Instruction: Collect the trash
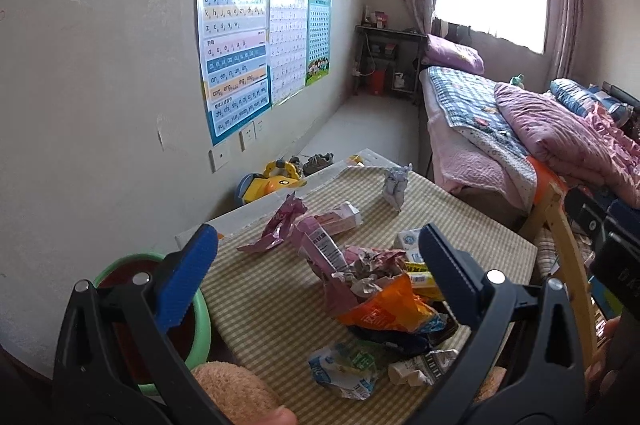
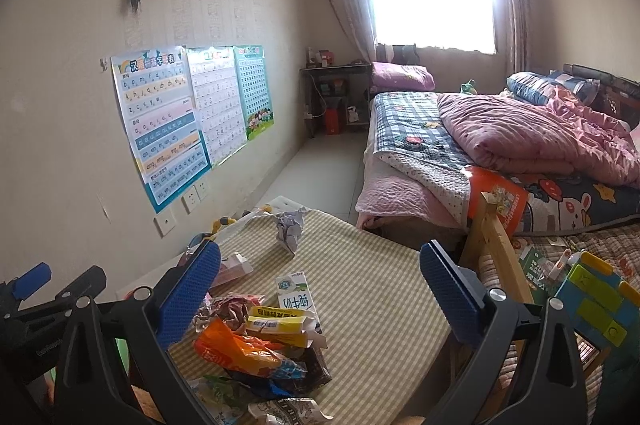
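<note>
In the left wrist view, the left gripper [image 1: 316,265] hung above the table [image 1: 260,297] with its blue pads spread wide and nothing between them. Beneath and just beyond it lay the trash: an orange wrapper [image 1: 384,309] on top of a crumpled heap, a pink pouch [image 1: 280,225] farther off to the left, a paper ball [image 1: 395,187] at the far edge, and a torn carton [image 1: 344,373] nearest the camera. A green bin [image 1: 200,321] stood off the table's near left corner, so it looked the likely place for the trash. To do this step well, the left gripper would best drop onto one raised fold of the orange wrapper, close only when both pads straddled it, and lift straight up so the heap did not scatter. In the right wrist view, the right gripper [image 2: 320,289] was also wide open and empty, held above the middle of the table [image 2: 380,289]. The heap sat near and to the left, with a milk box [image 2: 294,295] lying flat behind the orange wrapper [image 2: 232,353] and the paper ball [image 2: 289,229] alone at the far side. The right gripper would do better taking the milk box by its edges, well apart from the left gripper's pick, so the two did not collide.
</note>
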